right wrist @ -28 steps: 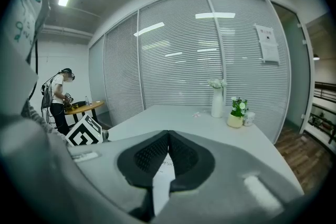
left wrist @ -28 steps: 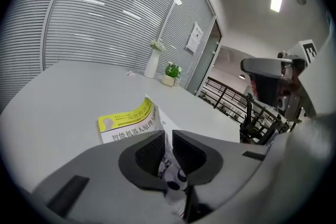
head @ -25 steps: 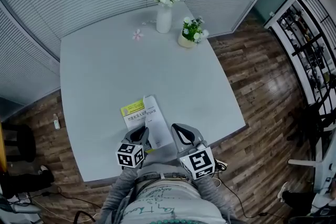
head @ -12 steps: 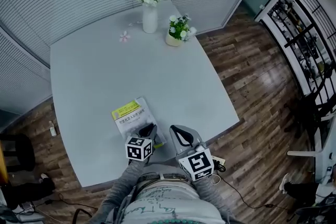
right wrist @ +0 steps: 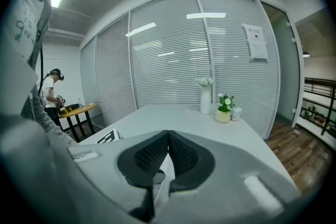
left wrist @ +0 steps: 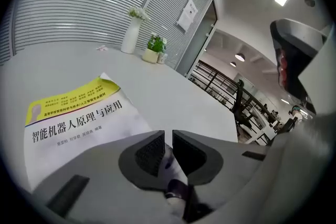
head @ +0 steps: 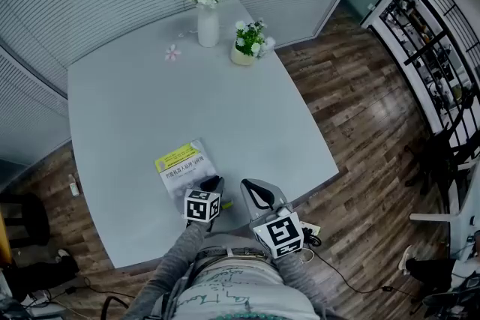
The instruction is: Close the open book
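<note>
Seen from overhead, the head view takes in the whole pale grey table [head: 150, 101]. The white paperback book with a yellow band [head: 182, 163] lies near the person's edge of it, a little left of the middle. The left gripper [head: 212, 180] sits at the book's near right corner, and the right gripper [head: 248, 184] is just beside it over bare tabletop. At the far edge stand a tall white vase of white flowers [head: 208, 25] and a small potted plant with white blooms [head: 244, 49], both well apart from the book. Brown wooden floor [head: 352, 109] surrounds the table.

Only the left gripper view brings the cover close. There the book [left wrist: 73, 118] lies flat and shut, front cover up. A yellow band runs across its top, a black Chinese title is printed on the white below, and its near edge runs under the gripper. The left gripper [left wrist: 168, 136] has its jaws a narrow slit apart, with nothing pinched between them.

The right gripper view misses the cover altogether. It shows the right gripper [right wrist: 168, 135] with its jaws closed tip to tip on nothing. Far off to the left it shows a person [right wrist: 51, 89] standing by a round wooden table [right wrist: 76, 108], which the other two views do not catch. The vase [right wrist: 205, 99] and plant [right wrist: 224, 110] stand ahead against the slatted glass wall [right wrist: 163, 55].
</note>
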Motion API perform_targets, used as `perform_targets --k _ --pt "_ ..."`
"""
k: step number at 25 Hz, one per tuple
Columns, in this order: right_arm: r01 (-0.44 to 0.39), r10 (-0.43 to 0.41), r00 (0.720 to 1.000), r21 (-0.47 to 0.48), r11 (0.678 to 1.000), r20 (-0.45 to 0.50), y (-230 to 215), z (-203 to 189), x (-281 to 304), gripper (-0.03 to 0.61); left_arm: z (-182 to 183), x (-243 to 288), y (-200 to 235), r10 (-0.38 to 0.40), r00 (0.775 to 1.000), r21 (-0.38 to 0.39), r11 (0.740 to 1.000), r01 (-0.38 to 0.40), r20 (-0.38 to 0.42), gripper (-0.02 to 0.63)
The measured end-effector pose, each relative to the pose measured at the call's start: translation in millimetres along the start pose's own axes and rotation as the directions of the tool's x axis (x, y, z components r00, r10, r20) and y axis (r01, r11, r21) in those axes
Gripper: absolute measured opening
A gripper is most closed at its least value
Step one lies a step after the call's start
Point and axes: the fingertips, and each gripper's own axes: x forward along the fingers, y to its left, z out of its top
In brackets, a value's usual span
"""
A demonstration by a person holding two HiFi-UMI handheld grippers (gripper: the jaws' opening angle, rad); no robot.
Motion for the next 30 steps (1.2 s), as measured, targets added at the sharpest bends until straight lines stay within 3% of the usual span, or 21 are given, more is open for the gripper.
perform_targets --k 5,11,16,21,25,30 --pt "-0.012 0.012 1.000 0.005 1.000 0.002 1.3 0.0 2.7 0.002 -0.9 1.1 0.9 -0.009 1.000 -0.009 1.000 0.009 -0.027 0.041" --pt "-0.030 0.030 0.999 -0.013 0.999 -0.015 7.4 -1.8 8.8 0.002 7.1 -14.4 8.6 -0.036 0.998 -0.081 0.996 0.040 0.046 0.041" --pt "-0.052 0.051 0.998 -0.038 0.998 -0.036 18.2 -4.4 15.8 0.002 13.5 -44.1 10.8 -0.024 0.992 -0.017 1.000 0.026 0.121 0.041" --pt "-0.098 0.095 0.994 -0.049 0.994 -0.052 34.1 -6.3 31.1 0.002 10.3 -71.3 24.2 0.006 0.990 -0.008 1.000 -0.005 0.143 0.041" --pt "-0.148 0.146 0.988 -0.048 0.988 -0.049 50.5 -3.5 46.0 0.002 5.8 -90.2 29.2 0.036 0.989 0.086 0.995 -0.048 0.145 0.029" --pt "-0.190 0.186 0.980 -0.059 0.980 -0.068 65.2 -5.1 57.7 0.002 14.8 -116.5 23.6 0.034 0.980 0.131 0.990 -0.061 0.197 -0.002"
